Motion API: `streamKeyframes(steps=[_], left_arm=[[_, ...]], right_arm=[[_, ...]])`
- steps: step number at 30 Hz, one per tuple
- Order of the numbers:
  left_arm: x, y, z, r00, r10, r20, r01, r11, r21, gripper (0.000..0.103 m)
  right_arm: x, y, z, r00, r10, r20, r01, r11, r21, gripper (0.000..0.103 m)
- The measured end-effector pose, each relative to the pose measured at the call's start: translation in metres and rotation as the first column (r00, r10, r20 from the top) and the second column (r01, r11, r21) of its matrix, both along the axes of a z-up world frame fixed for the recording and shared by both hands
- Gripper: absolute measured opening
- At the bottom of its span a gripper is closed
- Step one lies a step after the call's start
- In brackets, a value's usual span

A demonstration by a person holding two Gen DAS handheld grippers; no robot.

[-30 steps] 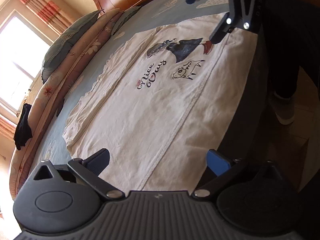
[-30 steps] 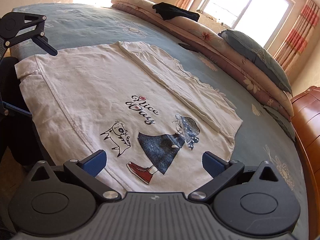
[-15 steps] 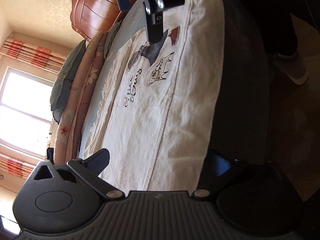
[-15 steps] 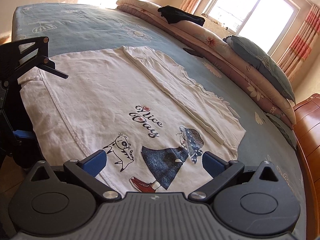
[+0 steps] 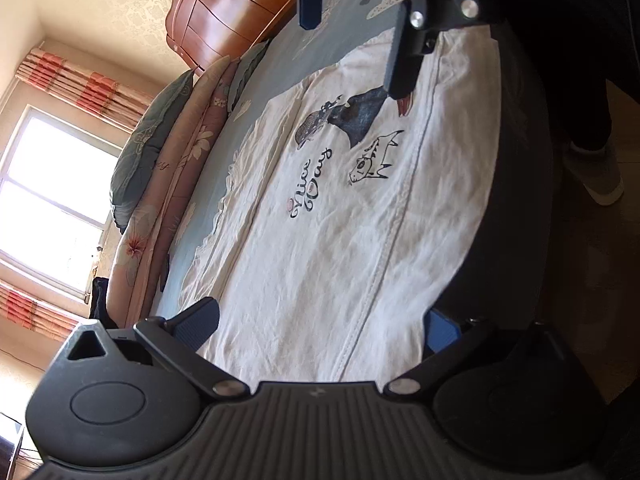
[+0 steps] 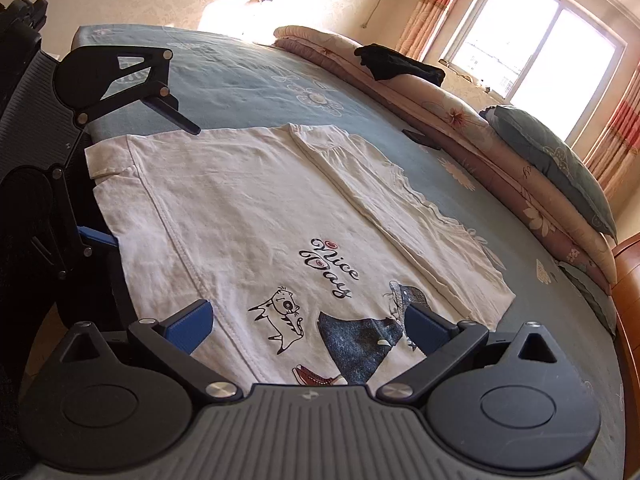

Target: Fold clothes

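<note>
The white cotton T-shirt with the "Nice Day" cartoon print [image 6: 256, 216] lies print-up on the blue flower-patterned bedsheet [image 6: 248, 80], its near edge right at the bed's side and hanging a little over it. The far side panel is folded in over the body — a long flap along the far edge; the near side lies flat, seam showing. The left gripper [image 5: 316, 328] sits at one end of the shirt, jaws spread wide, nothing between them. The right gripper [image 6: 308, 324] hovers at the printed end, jaws spread too, empty.

Risks from here — the near edge overhangs the bed, so a pinch there could catch only the top layer and let the bottom one sag away, leaving a skewed fold. If the two grippers grab at different depths from the edge, the fold line runs crooked. A tug along the sheet could drag the far flap open again. And a deep bite could pinch bedsheet along with the cotton.
</note>
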State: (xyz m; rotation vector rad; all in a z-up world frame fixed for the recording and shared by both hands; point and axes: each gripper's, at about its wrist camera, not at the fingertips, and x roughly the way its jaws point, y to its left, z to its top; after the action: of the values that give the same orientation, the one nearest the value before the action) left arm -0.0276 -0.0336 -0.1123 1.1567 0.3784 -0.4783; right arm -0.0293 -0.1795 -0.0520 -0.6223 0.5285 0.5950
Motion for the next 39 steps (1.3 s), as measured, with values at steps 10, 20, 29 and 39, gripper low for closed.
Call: streamKeyframes(steps=[10, 20, 29, 39], left_arm=[[0.021, 0.015, 0.029, 0.993, 0.093, -0.078, -0.106, 0.979, -0.176, 0.102], [0.022, 0.024, 0.036, 0.986, 0.116, -0.119, -0.141, 0.964, -0.226, 0.103], [0.003, 0.013, 0.029, 0.994, 0.048, -0.099, -0.066, 0.980, -0.186, 0.093], [0.010, -0.006, 0.004, 0.992, 0.088, -0.093, -0.095, 0.993, -0.064, 0.050]], right_arm=[[-0.016, 0.037, -0.007, 0.981, 0.187, -0.046, -0.190, 0.980, -0.058, 0.092], [-0.006, 0.067, -0.039, 0.964, 0.222, -0.147, -0.245, 0.956, -0.160, 0.015], [0.002, 0.057, -0.019, 0.984, 0.133, -0.122, -0.142, 0.987, -0.070, 0.007], [0.004, 0.056, -0.017, 0.986, 0.119, -0.114, -0.125, 0.991, -0.049, 0.007]])
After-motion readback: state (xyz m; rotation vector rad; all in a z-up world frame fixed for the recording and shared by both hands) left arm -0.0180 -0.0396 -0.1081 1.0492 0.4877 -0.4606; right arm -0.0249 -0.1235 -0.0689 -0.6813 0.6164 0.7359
